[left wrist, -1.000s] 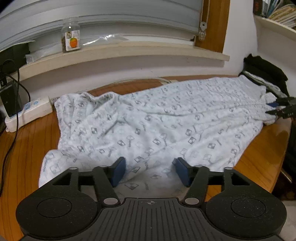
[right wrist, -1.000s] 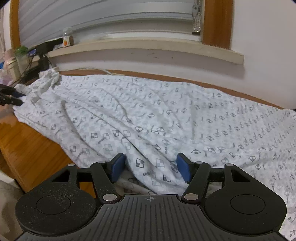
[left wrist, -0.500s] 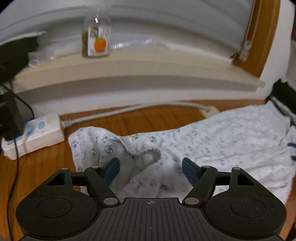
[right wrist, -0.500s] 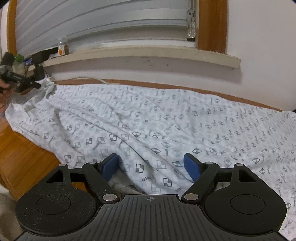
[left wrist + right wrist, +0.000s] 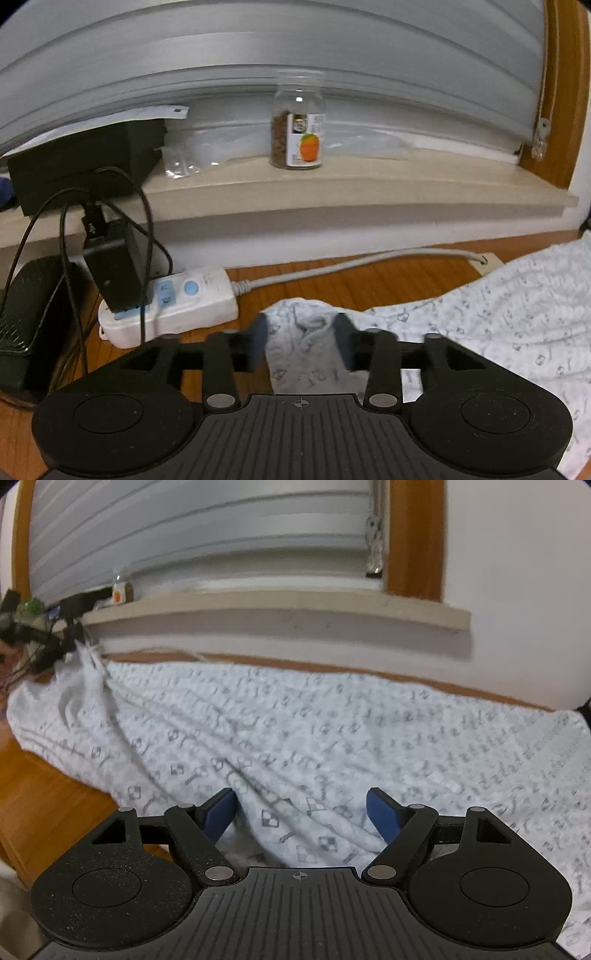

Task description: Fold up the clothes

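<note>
A white garment with a small grey print (image 5: 332, 731) lies spread across the wooden table (image 5: 48, 797). In the left wrist view its left corner (image 5: 301, 328) is bunched between the blurred blue pads of my left gripper (image 5: 300, 341), which has narrowed onto it. The right wrist view shows the left gripper (image 5: 48, 646) at the far left, with the cloth drawn up into a peak at it. My right gripper (image 5: 303, 812) stands open low over the garment's near edge, with cloth lying between its pads (image 5: 221, 812) but not pinched.
A white power strip (image 5: 173, 302) with a black adapter (image 5: 114, 273) and cables lies just left of the held corner. A black case (image 5: 26, 314) sits at the far left. A jar (image 5: 298, 122) and a black box (image 5: 85, 162) stand on the window sill (image 5: 369, 184).
My left gripper has travelled forward and left to the garment's far-left corner, and its fingers have closed in on it. The right gripper stays open over the near edge.
</note>
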The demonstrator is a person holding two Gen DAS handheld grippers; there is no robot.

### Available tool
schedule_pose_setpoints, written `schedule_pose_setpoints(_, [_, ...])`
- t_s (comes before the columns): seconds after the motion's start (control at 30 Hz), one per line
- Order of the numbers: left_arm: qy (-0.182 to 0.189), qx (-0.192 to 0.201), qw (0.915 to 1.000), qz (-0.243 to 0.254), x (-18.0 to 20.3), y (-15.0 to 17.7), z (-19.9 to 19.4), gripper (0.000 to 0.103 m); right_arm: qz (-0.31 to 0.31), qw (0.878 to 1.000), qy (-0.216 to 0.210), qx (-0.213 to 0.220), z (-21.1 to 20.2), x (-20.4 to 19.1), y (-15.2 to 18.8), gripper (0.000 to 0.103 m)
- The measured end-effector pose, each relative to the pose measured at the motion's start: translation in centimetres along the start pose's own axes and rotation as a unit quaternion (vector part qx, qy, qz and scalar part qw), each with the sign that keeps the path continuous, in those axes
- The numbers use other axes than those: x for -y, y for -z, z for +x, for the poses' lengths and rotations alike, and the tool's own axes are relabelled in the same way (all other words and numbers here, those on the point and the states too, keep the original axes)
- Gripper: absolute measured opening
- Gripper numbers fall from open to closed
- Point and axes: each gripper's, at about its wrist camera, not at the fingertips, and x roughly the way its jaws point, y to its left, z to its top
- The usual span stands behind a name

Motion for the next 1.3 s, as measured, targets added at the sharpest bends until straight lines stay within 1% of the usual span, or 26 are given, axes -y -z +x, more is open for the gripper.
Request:
schedule_pose_setpoints(0.03, [0.004,0.001,1.0000,0.003,0.4,0.0,0.1,0.049,0.001,1.000,-0.001,0.002,-0.1,0.1,-0.1,0.077])
schedule_pose_setpoints(0.07, [0.007,0.001,1.0000,0.006,0.8,0.0,0.3,0.053,-0.001,1.000,-0.001,0.005,-0.3,0.2,-0.3,0.077])
schedule_pose_setpoints(0.1, [0.012,0.003,0.9999,0.012,1.5,-0.1,0.3,0.060,-0.007,1.000,-0.001,0.007,-0.6,0.2,-0.4,0.077])
schedule_pose_setpoints(0.17, [0.038,0.002,0.9986,0.037,3.6,-0.3,0.8,0.067,-0.017,1.000,-0.001,0.008,-1.0,0.1,-0.8,0.077])
schedule_pose_setpoints(0.23, [0.063,0.001,0.9961,0.062,5.8,-0.4,1.3,0.069,-0.023,1.000,0.000,0.008,-1.4,0.3,-1.1,0.076])
schedule_pose_setpoints(0.27, [0.076,0.000,0.9943,0.074,6.8,-0.5,1.6,0.069,-0.024,1.000,-0.001,0.004,-1.4,0.4,-1.2,0.073])
schedule_pose_setpoints(0.3, [0.089,-0.001,0.9922,0.087,7.9,-0.6,1.8,0.069,-0.025,1.000,-0.005,0.000,-1.3,0.6,-1.3,0.070])
schedule_pose_setpoints(0.33, [0.102,-0.001,0.9898,0.099,9.0,-0.6,2.0,0.069,-0.026,1.000,-0.010,-0.006,-1.1,0.8,-1.3,0.063])
schedule_pose_setpoints(0.47, [0.167,-0.019,0.9750,0.145,14.3,-0.4,4.0,0.069,-0.029,0.999,-0.024,-0.031,-0.3,1.3,-1.2,0.059])
schedule_pose_setpoints(0.53, [0.189,-0.028,0.9680,0.162,16.3,-0.1,5.0,0.069,-0.026,0.999,-0.026,-0.035,-0.2,1.5,-1.0,0.059])
schedule_pose_setpoints(0.63, [0.211,-0.045,0.9582,0.189,18.6,0.4,6.1,0.069,-0.022,0.999,-0.029,-0.036,-0.4,1.6,-0.7,0.059])
schedule_pose_setpoints(0.7, [0.218,-0.054,0.9537,0.199,19.5,0.9,6.4,0.070,-0.024,0.999,-0.028,-0.037,-0.7,1.7,-0.4,0.059])
schedule_pose_setpoints(0.83, [0.208,-0.060,0.9529,0.212,20.2,1.1,7.2,0.072,-0.028,0.998,-0.028,-0.038,-1.1,2.1,0.2,0.059])
schedule_pose_setpoints(0.87, [0.211,-0.060,0.9523,0.212,20.2,1.1,7.3,0.072,-0.026,0.999,-0.027,-0.039,-1.2,2.4,0.2,0.059])
schedule_pose_setpoints(0.9, [0.213,-0.060,0.9517,0.212,20.3,1.0,7.4,0.071,-0.024,0.999,-0.026,-0.038,-1.2,2.5,0.2,0.058])
schedule_pose_setpoints(0.93, [0.215,-0.059,0.9513,0.213,20.3,1.0,7.5,0.071,-0.023,0.999,-0.026,-0.037,-1.3,2.7,0.3,0.052])
schedule_pose_setpoints(0.97, [0.223,-0.059,0.9497,0.212,20.3,1.0,7.5,0.067,-0.023,0.999,-0.027,-0.036,-1.3,2.7,0.3,0.042])
schedule_pose_setpoints(1.0, [0.230,-0.058,0.9480,0.212,20.3,1.0,7.4,0.057,-0.026,0.999,-0.030,-0.036,-1.3,2.7,0.3,0.033])
schedule_pose_setpoints(1.03, [0.238,-0.057,0.9463,0.212,20.3,1.0,7.4,0.049,-0.028,0.998,-0.033,-0.036,-1.3,2.7,0.3,0.018])
schedule_pose_setpoints(1.07, [0.243,-0.057,0.9455,0.209,20.2,1.0,7.3,0.032,-0.031,0.998,-0.032,-0.035,-1.4,2.6,0.3,0.015])
schedule_pose_setpoints(1.1, [0.249,-0.056,0.9447,0.206,20.2,0.9,7.2,0.009,-0.035,0.999,-0.027,-0.031,-1.5,2.5,0.1,0.011])
schedule_pose_setpoints(1.13, [0.248,-0.051,0.9451,0.206,20.2,0.9,7.0,0.000,-0.038,0.999,-0.022,-0.028,-1.6,2.4,0.0,0.005])
schedule_pose_setpoints(1.2, [0.246,-0.041,0.9458,0.207,20.2,0.8,6.6,0.001,-0.044,0.999,-0.005,-0.013,-2.1,2.2,-0.5,0.003])
schedule_pose_setpoints(1.3, [0.248,0.000,0.9503,0.189,19.4,-0.3,5.0,0.001,-0.067,0.997,0.027,0.014,-2.7,1.5,-2.2,0.002])
